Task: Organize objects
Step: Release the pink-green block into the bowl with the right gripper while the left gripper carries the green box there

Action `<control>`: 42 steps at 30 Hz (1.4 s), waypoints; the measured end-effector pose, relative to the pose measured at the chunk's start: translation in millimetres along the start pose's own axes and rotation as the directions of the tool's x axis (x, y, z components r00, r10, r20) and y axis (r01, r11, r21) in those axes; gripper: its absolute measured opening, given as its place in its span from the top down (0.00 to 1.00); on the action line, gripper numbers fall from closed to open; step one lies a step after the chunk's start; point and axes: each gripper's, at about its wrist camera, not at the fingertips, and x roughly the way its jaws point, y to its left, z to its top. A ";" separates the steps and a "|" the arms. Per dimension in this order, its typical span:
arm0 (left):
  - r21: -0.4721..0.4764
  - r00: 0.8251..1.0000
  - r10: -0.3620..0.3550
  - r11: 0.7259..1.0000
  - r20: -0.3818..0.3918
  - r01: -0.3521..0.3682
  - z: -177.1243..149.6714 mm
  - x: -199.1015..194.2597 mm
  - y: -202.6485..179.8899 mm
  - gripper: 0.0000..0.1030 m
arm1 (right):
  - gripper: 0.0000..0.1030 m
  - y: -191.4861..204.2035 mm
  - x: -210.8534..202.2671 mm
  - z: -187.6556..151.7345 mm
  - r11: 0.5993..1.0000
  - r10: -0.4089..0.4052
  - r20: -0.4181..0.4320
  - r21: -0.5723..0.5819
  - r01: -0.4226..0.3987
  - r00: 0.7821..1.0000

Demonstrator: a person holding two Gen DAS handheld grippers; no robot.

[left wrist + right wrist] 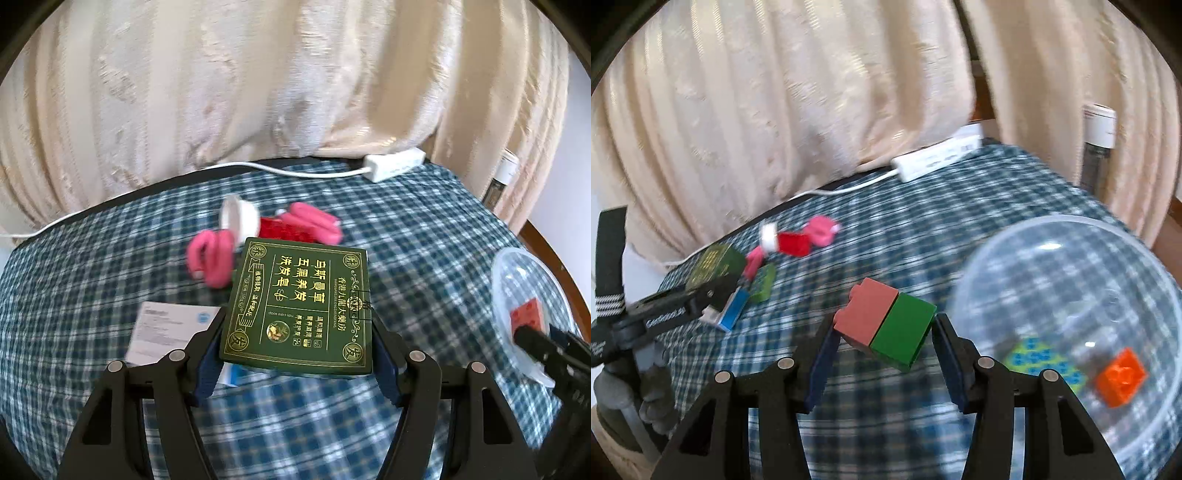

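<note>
My left gripper [297,321] is shut on a dark green box [299,302] with gold lettering, held above the checked tablecloth [424,240]. My right gripper [884,328] is shut on a pink brick joined to a green brick [884,328], just left of a clear plastic bowl [1071,266]. Inside the bowl lie an orange brick [1123,373] and a green-and-blue patterned piece [1045,362]. The right wrist view also shows the left gripper [701,291] with the green box [714,266], in a gloved hand [653,387]. The bowl [517,266] and the right gripper's fingers [535,343] appear at the left view's right edge.
Pink curlers [210,258] [314,221], a white cap [238,216] and a red piece [277,227] lie mid-table. A white card [166,328], a blue-white box [733,308] and a green brick [762,282] lie near the left gripper. A power strip [393,164] and cream curtains sit behind; a bottle [1099,147] stands far right.
</note>
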 end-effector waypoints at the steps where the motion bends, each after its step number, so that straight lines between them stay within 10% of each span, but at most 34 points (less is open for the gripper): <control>1: 0.007 1.000 -0.006 1.000 -0.001 0.006 0.2 0.2 -5.2 0.33 | 0.47 -7.4 -3.6 1.0 1.000 -0.011 0.008 0.012 0.011 1.000; 24: 0.209 0.991 -0.120 0.969 -0.054 0.129 3.7 9.6 -145.5 0.33 | 0.47 -132.4 -46.7 0.0 0.962 -0.227 0.092 0.176 0.209 0.969; 42: 0.299 0.979 -0.185 0.932 -0.087 0.203 9.8 23.5 -220.8 0.33 | 0.47 -167.3 -57.6 0.8 0.959 -0.222 0.112 0.207 0.196 0.969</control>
